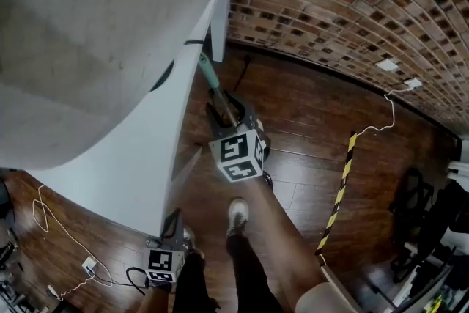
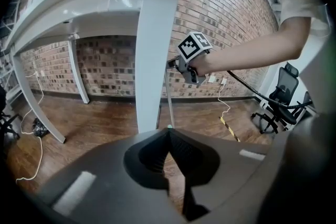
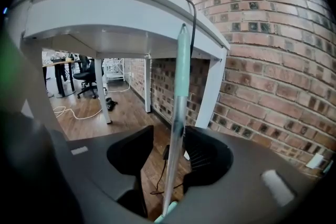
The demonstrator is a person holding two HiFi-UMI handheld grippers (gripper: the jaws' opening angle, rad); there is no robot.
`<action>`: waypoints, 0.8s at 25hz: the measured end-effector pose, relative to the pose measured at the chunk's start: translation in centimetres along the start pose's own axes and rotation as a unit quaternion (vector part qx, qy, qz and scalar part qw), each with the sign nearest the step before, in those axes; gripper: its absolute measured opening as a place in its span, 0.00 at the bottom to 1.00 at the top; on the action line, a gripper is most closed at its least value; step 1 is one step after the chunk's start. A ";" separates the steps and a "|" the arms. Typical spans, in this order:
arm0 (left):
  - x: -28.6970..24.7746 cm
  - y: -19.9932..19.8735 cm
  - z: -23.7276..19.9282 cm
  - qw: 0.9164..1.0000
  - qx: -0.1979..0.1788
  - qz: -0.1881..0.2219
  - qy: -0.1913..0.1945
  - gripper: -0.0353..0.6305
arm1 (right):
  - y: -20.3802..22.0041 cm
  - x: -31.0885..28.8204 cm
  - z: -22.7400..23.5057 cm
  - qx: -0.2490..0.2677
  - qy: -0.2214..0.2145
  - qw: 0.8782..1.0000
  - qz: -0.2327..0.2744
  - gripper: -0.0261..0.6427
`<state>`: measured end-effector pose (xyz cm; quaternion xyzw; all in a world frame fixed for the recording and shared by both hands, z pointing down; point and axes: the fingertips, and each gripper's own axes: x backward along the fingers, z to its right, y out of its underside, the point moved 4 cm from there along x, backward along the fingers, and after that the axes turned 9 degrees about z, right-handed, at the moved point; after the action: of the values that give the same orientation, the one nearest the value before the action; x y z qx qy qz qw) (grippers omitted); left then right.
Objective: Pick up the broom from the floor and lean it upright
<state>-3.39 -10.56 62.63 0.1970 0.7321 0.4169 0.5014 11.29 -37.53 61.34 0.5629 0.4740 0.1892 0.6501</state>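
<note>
Broom handle (image 3: 181,76) upright, top leaning on white table (image 3: 121,18) edge, near far brick wall (image 3: 273,60); head out of view below.

Right gripper (image 3: 169,135): jaws wide apart, handle between them, not clamped.

Left gripper (image 2: 169,131): jaws together, empty, low and near.

Step, as judged: lean done, release stage.

Next: draw right gripper back off handle, no nudge, or it slides along table edge.

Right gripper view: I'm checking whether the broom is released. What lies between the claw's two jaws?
In the right gripper view, the broom handle stands between the jaws of the open right claw, nearer the right-hand jaw.
</note>
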 end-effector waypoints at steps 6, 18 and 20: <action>-0.9 -0.5 -0.5 1.000 -0.002 0.006 -0.002 0.05 | 0.6 1.0 0.7 -0.005 0.019 1.000 -0.001 0.28; 1.3 -3.2 0.4 0.998 -0.050 0.012 0.028 0.05 | 0.4 8.0 0.7 0.000 0.055 0.998 -0.024 0.06; 2.3 -4.0 0.3 0.998 -0.053 0.020 0.028 0.05 | -0.2 9.7 0.3 -0.011 0.062 0.998 -0.017 0.06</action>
<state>-3.59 -11.15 58.02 0.1732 0.7186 0.4700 0.4824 16.10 -30.20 57.21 0.5344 0.5211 0.2179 0.6289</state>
